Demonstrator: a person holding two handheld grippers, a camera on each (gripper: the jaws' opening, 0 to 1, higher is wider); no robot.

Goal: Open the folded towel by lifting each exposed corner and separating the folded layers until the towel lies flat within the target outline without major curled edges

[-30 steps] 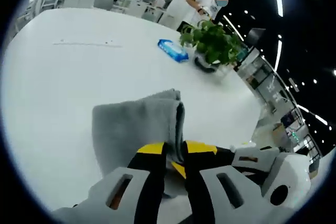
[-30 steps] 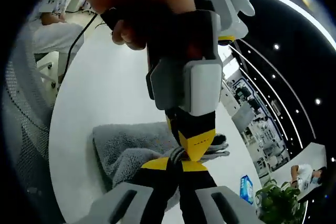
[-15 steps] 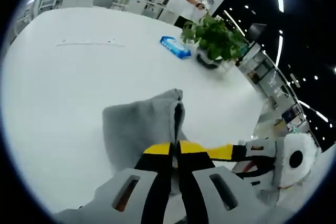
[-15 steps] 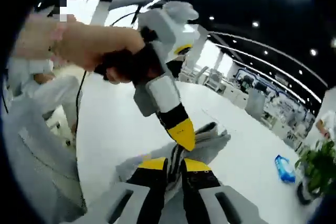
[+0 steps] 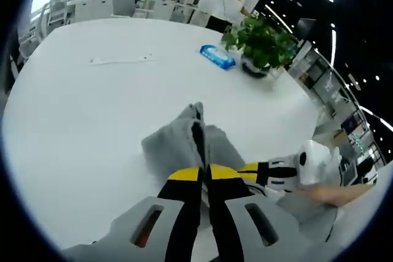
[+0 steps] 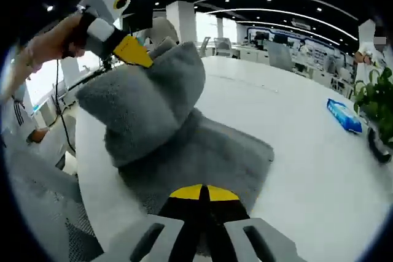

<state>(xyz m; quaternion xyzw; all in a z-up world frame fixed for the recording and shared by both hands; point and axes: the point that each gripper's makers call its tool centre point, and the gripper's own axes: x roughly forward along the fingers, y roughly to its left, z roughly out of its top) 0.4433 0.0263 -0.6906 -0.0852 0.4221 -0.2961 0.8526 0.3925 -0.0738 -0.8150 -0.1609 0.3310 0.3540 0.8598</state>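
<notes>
While both hand-held grippers (image 5: 204, 173) (image 6: 202, 193) clamp towel (image 6: 184, 145) edges, bare surface (image 5: 80, 108) extends ahead of each.

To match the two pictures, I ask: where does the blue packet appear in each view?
Left gripper view: the blue packet lies on the white table, upper centre, left of the potted plant.
Right gripper view: the blue packet lies at the right edge, beside the plant.
Shared landmark: the grey towel.
</notes>
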